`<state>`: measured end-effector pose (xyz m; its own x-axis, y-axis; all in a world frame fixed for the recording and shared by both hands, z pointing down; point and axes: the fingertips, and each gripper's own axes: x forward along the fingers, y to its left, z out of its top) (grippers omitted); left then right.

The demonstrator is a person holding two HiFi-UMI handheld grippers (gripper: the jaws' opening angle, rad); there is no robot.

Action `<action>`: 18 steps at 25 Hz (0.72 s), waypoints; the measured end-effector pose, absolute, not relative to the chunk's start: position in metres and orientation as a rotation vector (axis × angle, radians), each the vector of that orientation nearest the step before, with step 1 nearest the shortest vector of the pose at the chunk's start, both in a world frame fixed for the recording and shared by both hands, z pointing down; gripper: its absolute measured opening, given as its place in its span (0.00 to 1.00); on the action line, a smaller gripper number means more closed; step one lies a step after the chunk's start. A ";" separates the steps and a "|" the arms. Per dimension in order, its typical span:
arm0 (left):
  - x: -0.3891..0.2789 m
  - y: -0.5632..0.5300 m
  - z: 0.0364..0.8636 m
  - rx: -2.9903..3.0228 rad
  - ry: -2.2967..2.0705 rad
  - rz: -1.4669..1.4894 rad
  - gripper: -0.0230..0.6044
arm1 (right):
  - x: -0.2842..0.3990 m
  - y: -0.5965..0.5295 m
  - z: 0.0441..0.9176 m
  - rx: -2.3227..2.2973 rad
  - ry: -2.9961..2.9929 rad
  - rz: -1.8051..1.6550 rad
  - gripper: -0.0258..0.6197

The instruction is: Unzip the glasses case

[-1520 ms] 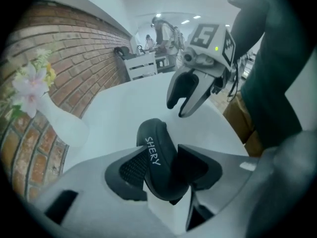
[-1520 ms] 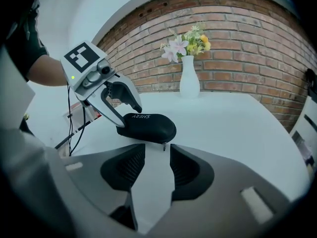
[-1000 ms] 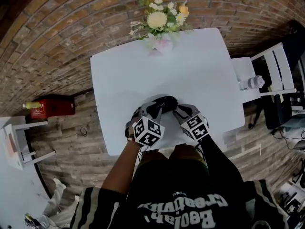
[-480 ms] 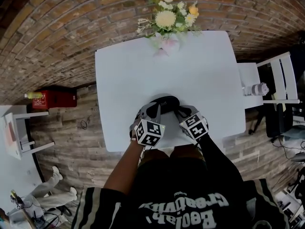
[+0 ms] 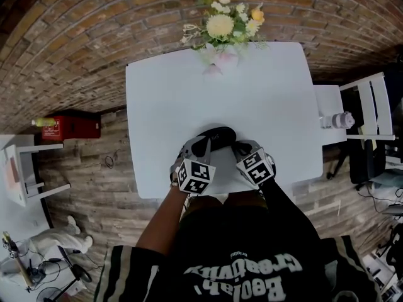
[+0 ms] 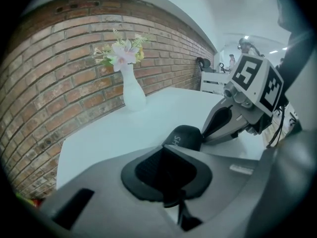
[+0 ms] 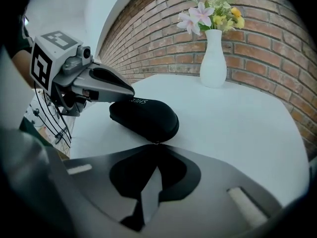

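Both just closed: left gripper [image 6: 169, 148] near-shut, nipping the end of the black glasses case [image 7: 146, 115] on the white table [image 7: 237, 118], near its front edge; right gripper [image 7: 155, 146] tight on the zipper pull [image 7: 154, 143]. Grip looks set; next: drag the pull along the seam, left bracing.

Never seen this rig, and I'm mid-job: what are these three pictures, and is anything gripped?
A person holds a two-jaw tool in each hand. One camera on their head looks down; one rides each tool, looking along its jaws. On the white table: a black oval glasses case and a white vase of flowers. The right tool is shut on the small metal zip pull at the case's end. The left tool has jaws that have just been closing, now shut at the other end; what they pinch is unclear.
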<state>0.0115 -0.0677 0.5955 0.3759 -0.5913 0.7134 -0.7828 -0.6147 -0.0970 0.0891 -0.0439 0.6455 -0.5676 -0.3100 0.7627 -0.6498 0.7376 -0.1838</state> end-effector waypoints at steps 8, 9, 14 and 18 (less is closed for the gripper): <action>0.012 -0.066 0.597 2.393 -1.211 1.067 0.05 | 0.092 -0.046 0.646 0.720 -2.182 0.568 0.06; 0.012 -0.065 0.597 2.395 -1.209 1.067 0.05 | 0.093 -0.046 0.646 0.720 -2.180 0.561 0.06; 0.012 -0.065 0.596 2.412 -1.207 1.070 0.05 | 0.096 -0.049 0.647 0.722 -2.168 0.520 0.06; 0.012 -0.065 0.596 2.420 -1.200 1.067 0.05 | 0.097 -0.050 0.646 0.723 -2.161 0.511 0.06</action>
<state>0.0124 -0.0647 0.5962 0.3976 -0.5924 0.7007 -0.7651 -0.6356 -0.1032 0.0970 -0.0501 0.6456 -0.5302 -0.3266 0.7824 -0.6426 0.7568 -0.1196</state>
